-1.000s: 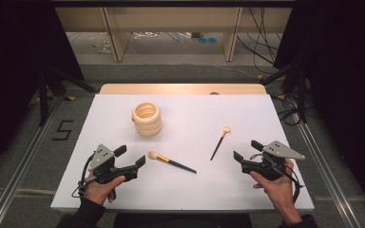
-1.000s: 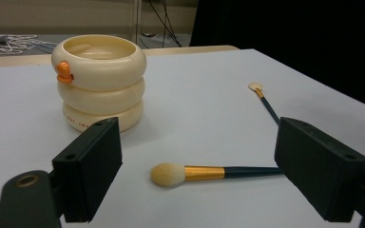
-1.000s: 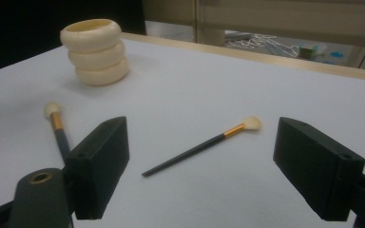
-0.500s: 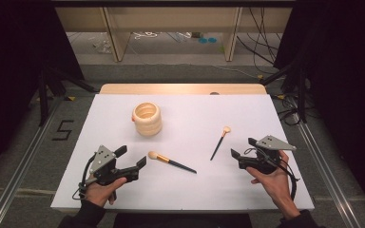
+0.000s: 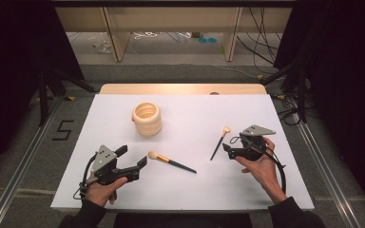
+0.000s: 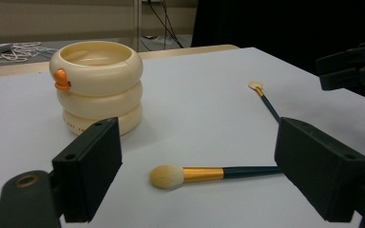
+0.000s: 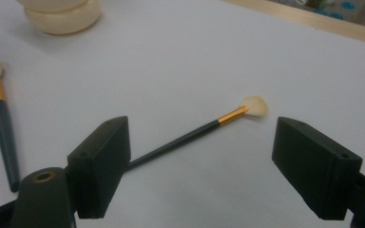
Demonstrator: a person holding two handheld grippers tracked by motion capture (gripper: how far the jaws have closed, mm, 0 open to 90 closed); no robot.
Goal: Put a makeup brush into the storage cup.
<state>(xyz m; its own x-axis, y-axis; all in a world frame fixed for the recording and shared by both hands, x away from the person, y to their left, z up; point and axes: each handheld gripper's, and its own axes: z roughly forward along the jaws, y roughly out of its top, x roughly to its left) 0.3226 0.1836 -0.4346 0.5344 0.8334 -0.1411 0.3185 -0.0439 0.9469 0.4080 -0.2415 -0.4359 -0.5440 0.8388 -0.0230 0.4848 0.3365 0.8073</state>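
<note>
So compared to a second ago the right gripper [image 5: 226, 147] has slid in toward the middle of the desk and a bit forward, ending up right next to the tail end of the thin dark-handled brush with the small fan-shaped cream tip [image 5: 219, 142]; half a second ago it was only partway there. The left gripper [image 5: 135, 159] basically hasn't budged, and nothing lying on the white desk [image 5: 195, 114] has shifted either. Count-wise: two brushes, one holder, two grippers. The other brush is the thicker dark-handled one with the gold ferrule and round fluffy cream head [image 5: 171, 161], lying flat near the front middle, head pointing toward the left gripper. The cream-coloured ribbed round holder that looks like three stacked rings [image 5: 147, 118] stands upright farther back, well apart from both brushes; the left gripper view shows a little orange knob on its side. Pose: both hands come in from the front edge, each wrapped around its gripper from below, left one aimed roughly at the fluffy brush head, right one aimed left at the thin brush. Both sets of fingers are spread wide and pinching nothing; in the right gripper view the thin brush [image 7: 204, 128] lies on the desk between the fingers, its handle end passing behind one finger [image 7: 100, 166], still flat on the surface.
</note>
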